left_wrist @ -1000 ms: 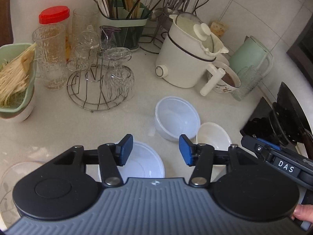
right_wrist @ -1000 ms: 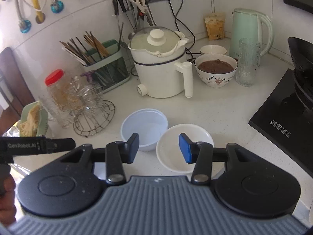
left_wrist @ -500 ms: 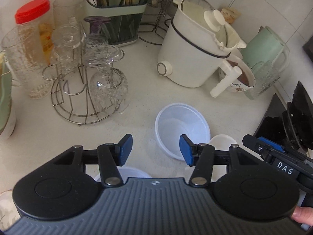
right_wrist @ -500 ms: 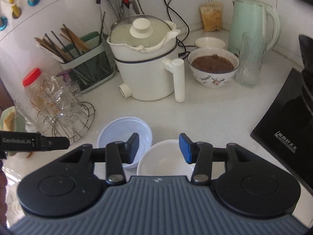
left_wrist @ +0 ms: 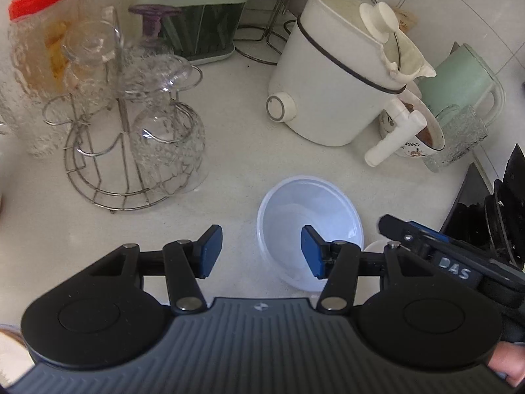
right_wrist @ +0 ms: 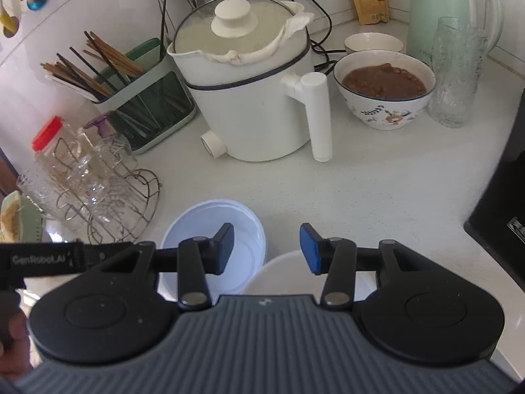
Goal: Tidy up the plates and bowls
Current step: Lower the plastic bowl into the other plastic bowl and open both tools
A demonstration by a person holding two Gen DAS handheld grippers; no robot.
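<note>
Two bowls upright, mouths up (round) | plastic bowl (left_wrist: 310, 216) | white bowl (right_wrist: 285, 274) | both grippers' jaws apart, empty

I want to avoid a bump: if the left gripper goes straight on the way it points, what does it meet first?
Probably the near left rim of the clear plastic bowl, or the bare counter just left of it. The left gripper is open and empty; depth is unclear.
</note>
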